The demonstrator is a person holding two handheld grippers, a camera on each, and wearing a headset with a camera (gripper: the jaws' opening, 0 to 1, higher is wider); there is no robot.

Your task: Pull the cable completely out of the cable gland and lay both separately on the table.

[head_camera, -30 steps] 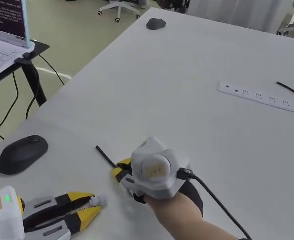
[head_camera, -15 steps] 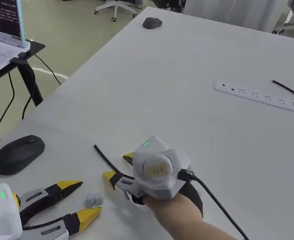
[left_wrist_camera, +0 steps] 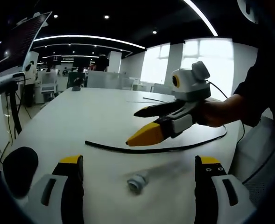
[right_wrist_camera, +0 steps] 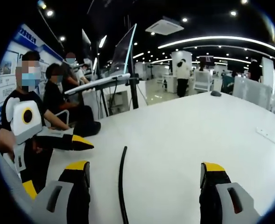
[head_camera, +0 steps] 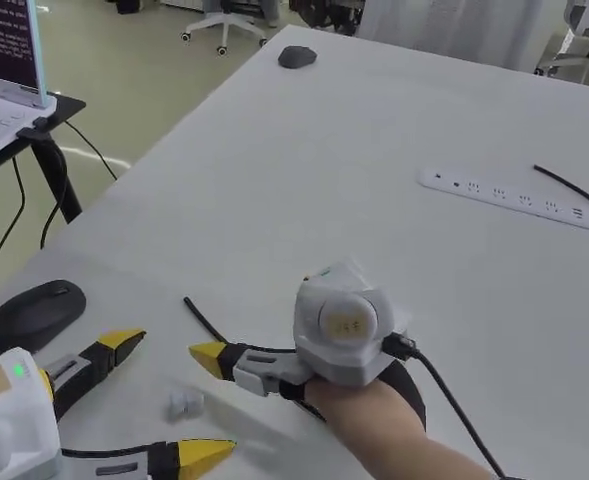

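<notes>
Separation looks done: cable gland lies alone on worktop, black cable stretched out just beyond gland with clear gap between, nothing threaded through. Both lie flat, neither clamped. Left to do, by my read: only backing 2 grippers away. Left gripper low over worktop, fingers released and spread wide either side of gland. Right gripper beyond gland, aimed along cable, fingers parted and released, cable lying loose between them.
</notes>
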